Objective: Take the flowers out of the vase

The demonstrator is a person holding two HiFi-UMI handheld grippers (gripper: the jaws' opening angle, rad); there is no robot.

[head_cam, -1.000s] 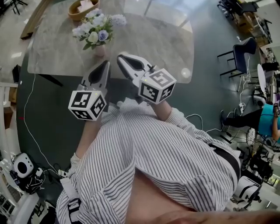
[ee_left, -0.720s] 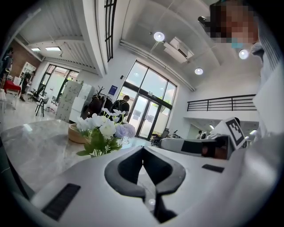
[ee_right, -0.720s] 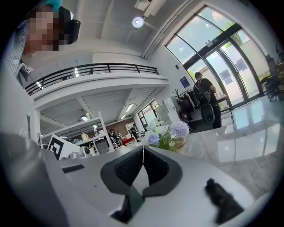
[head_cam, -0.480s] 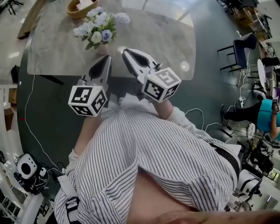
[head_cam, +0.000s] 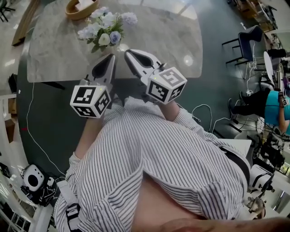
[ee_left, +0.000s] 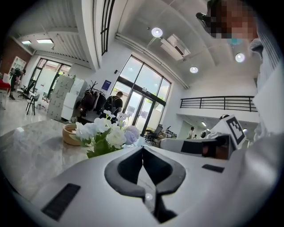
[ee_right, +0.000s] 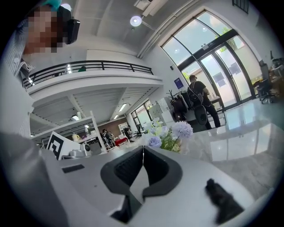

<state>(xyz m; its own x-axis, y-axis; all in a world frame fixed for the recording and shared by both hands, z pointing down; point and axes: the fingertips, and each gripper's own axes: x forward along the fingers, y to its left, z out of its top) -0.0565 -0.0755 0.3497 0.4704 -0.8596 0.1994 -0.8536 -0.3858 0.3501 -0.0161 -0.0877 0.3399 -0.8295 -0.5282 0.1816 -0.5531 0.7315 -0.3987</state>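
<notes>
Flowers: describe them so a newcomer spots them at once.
On the grey stone-look table, toward its left end, the flowers stand just beyond the left gripper and right gripper. Theirs are the only white and pale purple blooms with green leaves; the wooden bowl behind is plain tan.

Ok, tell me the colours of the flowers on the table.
The flowers are white, pale blue and lavender, clearest in the head view.

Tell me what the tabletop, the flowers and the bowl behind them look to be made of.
Tabletop: grey veined stone or a stone-look slab, polished; it mirrors the ceiling lights.
Flowers: probably artificial, fabric or plastic; the white and lilac heads look uniform and matte.
Bowl: tan, matte, likely wood; the grain is too small to tell.
</notes>
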